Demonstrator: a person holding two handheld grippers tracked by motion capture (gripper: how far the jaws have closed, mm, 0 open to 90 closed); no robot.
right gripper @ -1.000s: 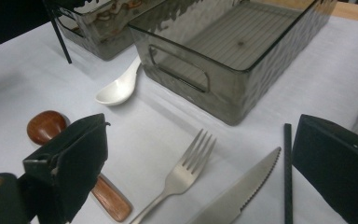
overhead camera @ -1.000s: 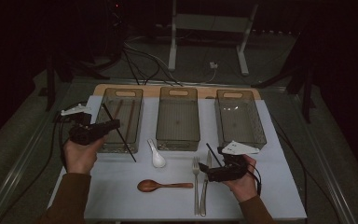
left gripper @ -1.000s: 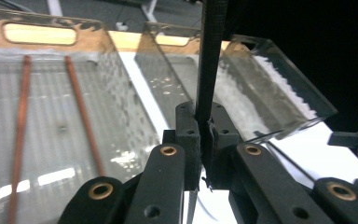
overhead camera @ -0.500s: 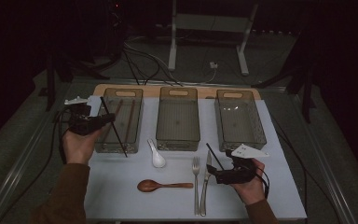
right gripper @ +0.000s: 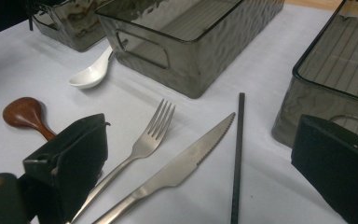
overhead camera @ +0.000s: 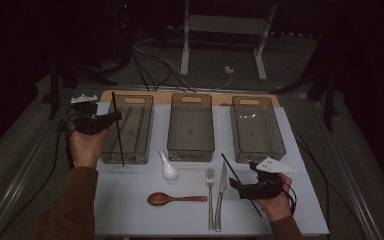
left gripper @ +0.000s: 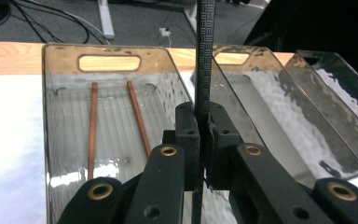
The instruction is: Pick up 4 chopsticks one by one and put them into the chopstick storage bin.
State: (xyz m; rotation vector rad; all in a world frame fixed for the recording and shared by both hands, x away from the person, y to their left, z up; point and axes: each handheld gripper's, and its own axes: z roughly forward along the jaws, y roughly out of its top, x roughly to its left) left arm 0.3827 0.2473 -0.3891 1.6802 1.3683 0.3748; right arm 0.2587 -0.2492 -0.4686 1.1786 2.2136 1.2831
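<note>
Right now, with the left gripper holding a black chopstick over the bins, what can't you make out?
- Black chopstick: top cut off by the left gripper view's upper edge; lower part hidden behind the left gripper.
- Second black chopstick: near end cut off by the right gripper view's bottom edge.
- Wooden spoon: handle hidden behind the right gripper's fingers.
- Right bin: contents too dim in the high view.

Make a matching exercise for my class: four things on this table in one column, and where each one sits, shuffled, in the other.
Things:
1. black chopstick
2. two brown chopsticks
3. white spoon
4. fork

Places:
A. lying inside the left bin
B. on the mat just left of the knife
C. clamped in the left tongs
D. on the mat in front of the middle bin

Pairs: 1-C, 2-A, 3-D, 4-B
</note>
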